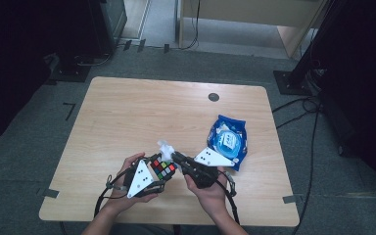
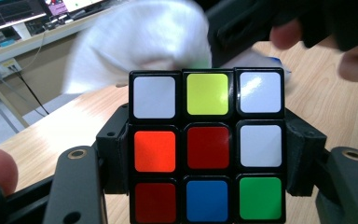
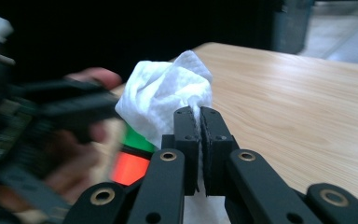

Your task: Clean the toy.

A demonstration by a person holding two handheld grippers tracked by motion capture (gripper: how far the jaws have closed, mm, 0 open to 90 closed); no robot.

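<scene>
A Rubik's cube (image 2: 207, 147) with mixed coloured stickers sits clamped between the jaws of my left gripper (image 1: 160, 169), held above the front of the table; the cube (image 1: 164, 168) faces up and to the right. My right gripper (image 3: 199, 122) is shut on a crumpled white wipe (image 3: 165, 95), which bunches out past the fingertips. In the high view the wipe (image 1: 166, 146) hangs just above the cube's far edge, at the tip of the right gripper (image 1: 174, 155). Seen from the left gripper, the wipe (image 2: 140, 39) looms blurred behind the cube.
A blue wipe packet (image 1: 228, 140) lies on the wooden table (image 1: 127, 112) to the right of my hands. A small dark round inset (image 1: 214, 97) sits near the far edge. Cables and stand bases ring the table on the grey floor.
</scene>
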